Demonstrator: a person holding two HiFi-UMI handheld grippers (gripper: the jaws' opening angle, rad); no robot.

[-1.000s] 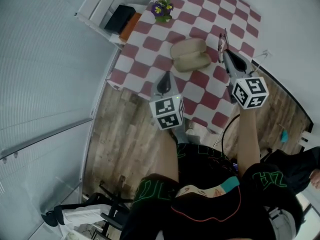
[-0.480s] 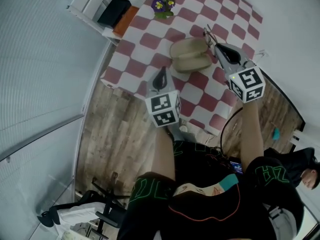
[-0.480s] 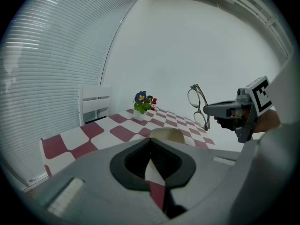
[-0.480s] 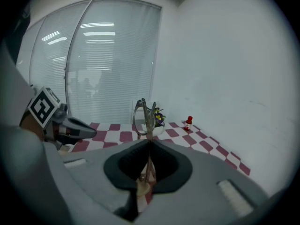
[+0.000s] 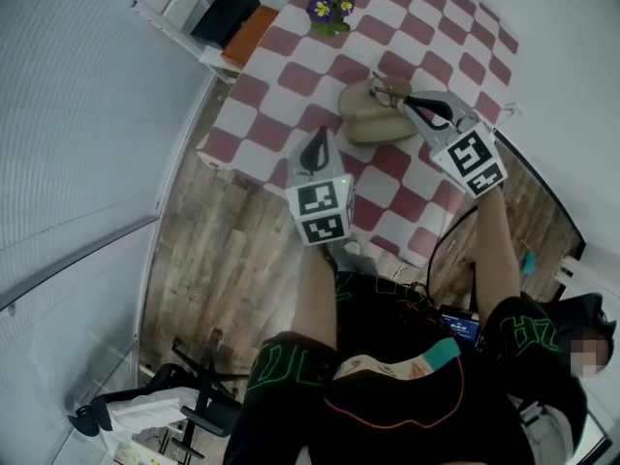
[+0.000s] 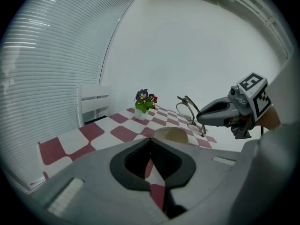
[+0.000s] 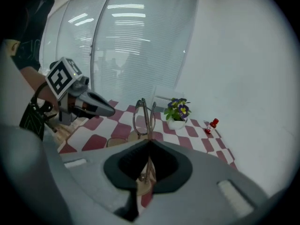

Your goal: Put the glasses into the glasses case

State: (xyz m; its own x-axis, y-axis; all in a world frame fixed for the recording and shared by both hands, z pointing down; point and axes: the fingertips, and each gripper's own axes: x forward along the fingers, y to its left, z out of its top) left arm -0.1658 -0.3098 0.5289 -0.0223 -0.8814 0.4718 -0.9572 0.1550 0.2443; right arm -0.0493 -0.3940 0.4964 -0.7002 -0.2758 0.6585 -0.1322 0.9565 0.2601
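Note:
My right gripper (image 5: 407, 103) is shut on the folded glasses (image 5: 386, 91), which it holds in the air just above the open beige glasses case (image 5: 373, 116) on the red-and-white checked table (image 5: 291, 76). In the right gripper view the glasses (image 7: 143, 117) stand up from the shut jaws, the case (image 7: 123, 141) below them. My left gripper (image 5: 316, 149) hangs shut and empty over the table's near edge, left of the case. From the left gripper view I see the case (image 6: 171, 135), the glasses (image 6: 188, 111) and the right gripper (image 6: 201, 117) to its right.
A small pot of purple flowers (image 5: 328, 8) stands at the table's far side, with a little red bottle (image 7: 212, 124) near it. A white shelf holding a black box (image 5: 225, 15) sits left of the table. Wooden floor (image 5: 228, 269) lies below the near edge.
My right gripper has carried the glasses leftward from the table's right side until they hang over the open case. The left gripper has stayed where it was.

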